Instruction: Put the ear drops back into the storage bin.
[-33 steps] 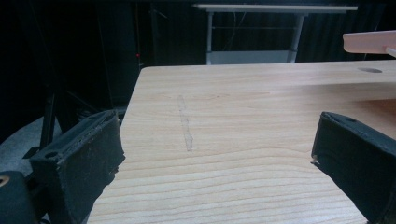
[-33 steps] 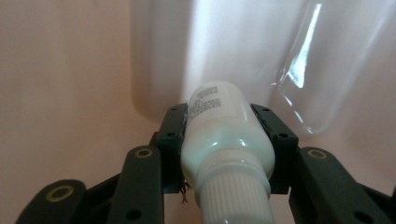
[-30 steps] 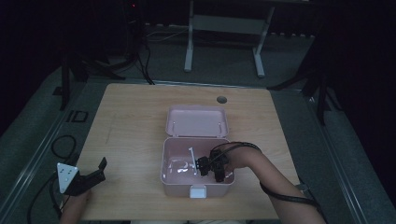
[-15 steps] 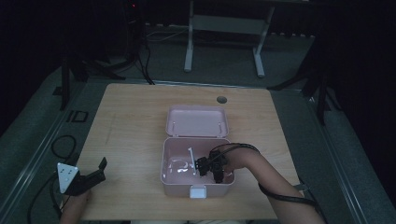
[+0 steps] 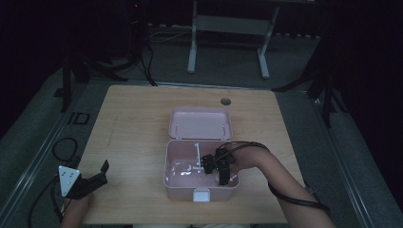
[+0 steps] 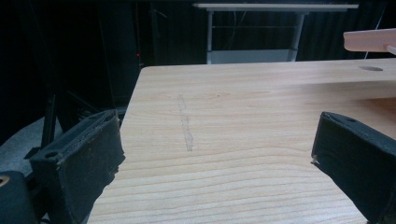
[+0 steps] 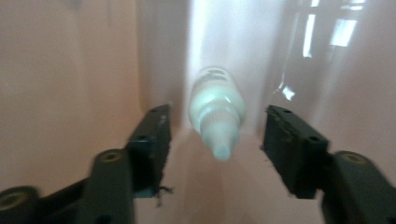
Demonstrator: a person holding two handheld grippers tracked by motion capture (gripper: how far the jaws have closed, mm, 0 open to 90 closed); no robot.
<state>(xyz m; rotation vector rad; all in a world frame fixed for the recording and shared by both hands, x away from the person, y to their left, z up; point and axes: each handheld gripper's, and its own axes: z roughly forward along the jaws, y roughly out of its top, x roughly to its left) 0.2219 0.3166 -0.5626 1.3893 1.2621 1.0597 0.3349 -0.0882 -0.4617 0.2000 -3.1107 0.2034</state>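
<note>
Change: across the last second the right gripper (image 5: 205, 164) has crept only slightly inside the open pale-pink plastic box (image 5: 172, 178); the left gripper (image 5: 92, 176) has not shifted.
Meaning: the reach looks all but done, so closing on the bottle is probably the next step; this is a judgement.
Task thing: a small white plastic dropper bottle (image 7: 215, 106) lies in the box, its nozzle pointing back toward the right gripper's camera, its far end near the pink wall.
Right jaws: spread apart, one on each side of the bottle and clear of it, nothing gripped.
Left jaws: wide apart and empty, resting low over the near left corner of the table, well apart from the box.
Box: it sits toward the near edge, right of centre, its hinged lid (image 5: 199, 122) laid open behind it and a white latch (image 5: 201, 195) on the front wall.
Surface: a light wooden tabletop (image 5: 133, 123) with plain grain, a faint pale streak (image 6: 186, 123) and a round cable hole (image 5: 225, 101) near the far edge.
Room: dim, grey carpeted floor, a white table frame (image 5: 227, 23) beyond, dark stands and cables at the sides.
</note>
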